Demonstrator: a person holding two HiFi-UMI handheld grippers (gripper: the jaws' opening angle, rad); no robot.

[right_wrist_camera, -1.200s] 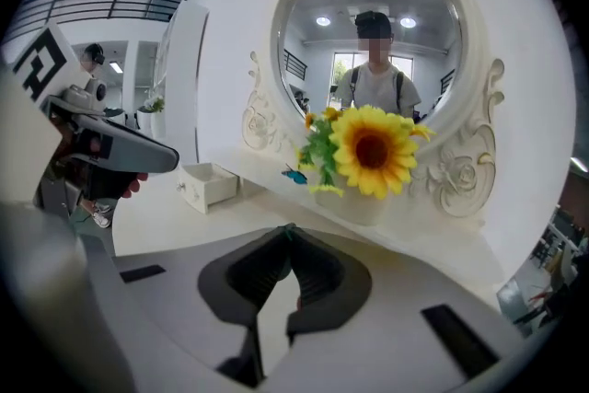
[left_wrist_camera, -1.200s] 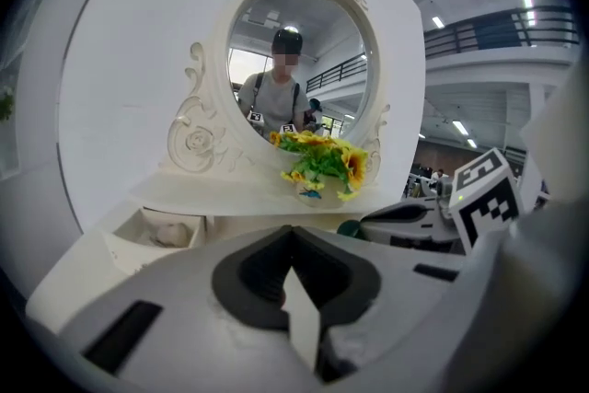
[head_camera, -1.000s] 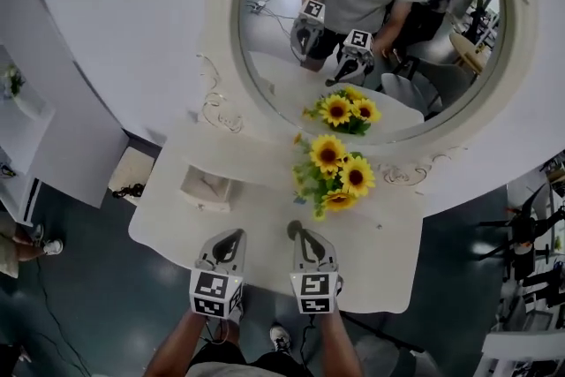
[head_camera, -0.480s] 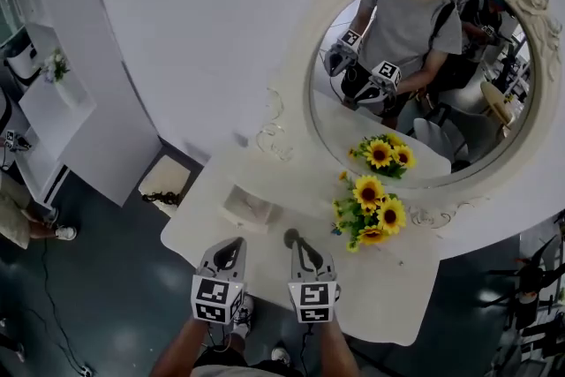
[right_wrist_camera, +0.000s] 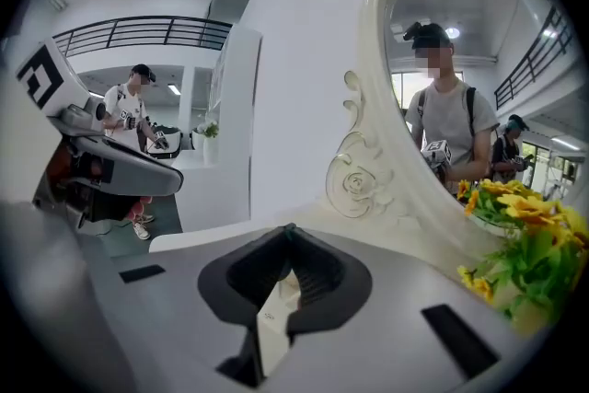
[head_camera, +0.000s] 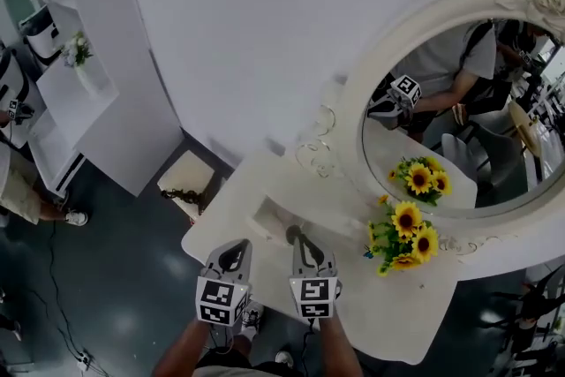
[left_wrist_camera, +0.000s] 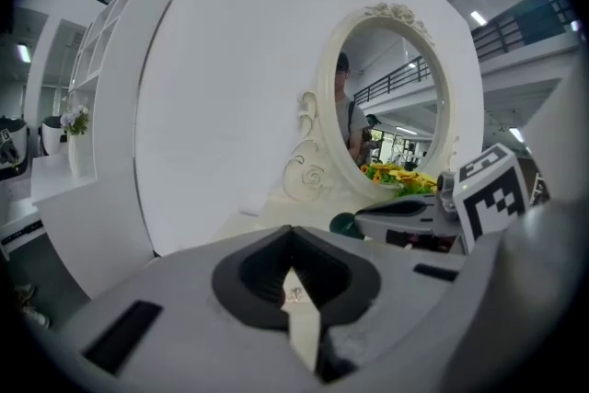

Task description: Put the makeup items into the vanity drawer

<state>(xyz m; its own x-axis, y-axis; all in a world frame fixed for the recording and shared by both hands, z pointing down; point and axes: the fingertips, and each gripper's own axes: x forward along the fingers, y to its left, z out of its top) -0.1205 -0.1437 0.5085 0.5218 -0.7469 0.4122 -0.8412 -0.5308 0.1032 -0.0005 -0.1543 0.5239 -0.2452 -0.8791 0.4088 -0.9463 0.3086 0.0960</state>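
Both claws hover side by side over the near edge of the white table [head_camera: 388, 313], at the bottom centre of the head view, with the person's forearms [head_camera: 181, 353] coming in from the bottom edge.

The left claw [head_camera: 236, 246] has its jaws brought together at the tips. Its own view shows the dark pads meeting at a point, with nothing between them [left_wrist_camera: 293, 229]. The right claw [head_camera: 301, 237] is likewise closed and empty, its pads meeting at the tip in its own view [right_wrist_camera: 289, 228].

A small dark round item [head_camera: 292, 232] lies on the table just beside the right claw's tips. In the left gripper view it appears as a dark green disc [left_wrist_camera: 345, 224] next to the right claw's body. It is too small to tell whether it is a makeup piece.

Just above the claws in the frame, a white box [head_camera: 269, 221] sits on the table. To the right of centre stands a bunch of sunflowers [head_camera: 406, 234], close against the ornate oval mirror [head_camera: 380, 66], which fills the right side of the frame. A white shelf [head_camera: 66, 93] bearing a small plant stands in the upper left corner.
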